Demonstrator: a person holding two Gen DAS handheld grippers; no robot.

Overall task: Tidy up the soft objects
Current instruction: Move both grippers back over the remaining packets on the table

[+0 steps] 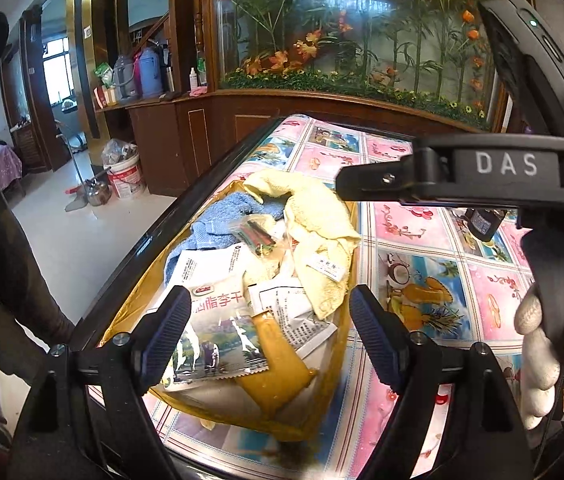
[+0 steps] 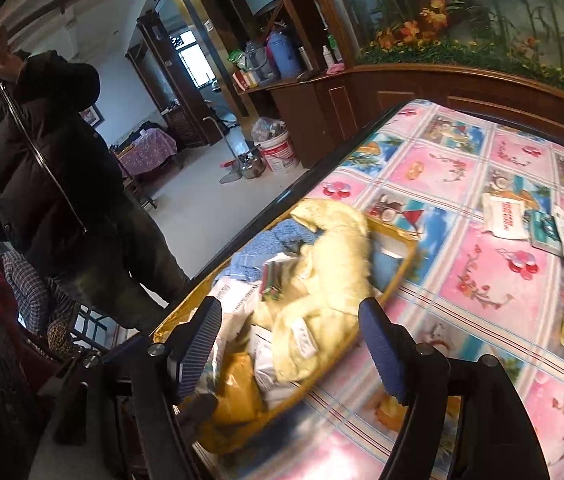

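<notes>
"DAS" is read on the right gripper [image 1: 361, 184]; "李干" is printed on a packet [image 1: 218, 328] in the yellow basket [image 1: 345, 320], whose long axis runs along the desk [image 1: 421, 240] edge; a yellow towel [image 1: 317, 224] is draped lengthwise inside; both grippers' fingers [image 1: 166, 332] are spread, empty

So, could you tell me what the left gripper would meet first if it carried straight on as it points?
Probably the snack packet lying on top in the yellow basket, just ahead of the open left gripper; depth is hard to judge through the fisheye.
</notes>
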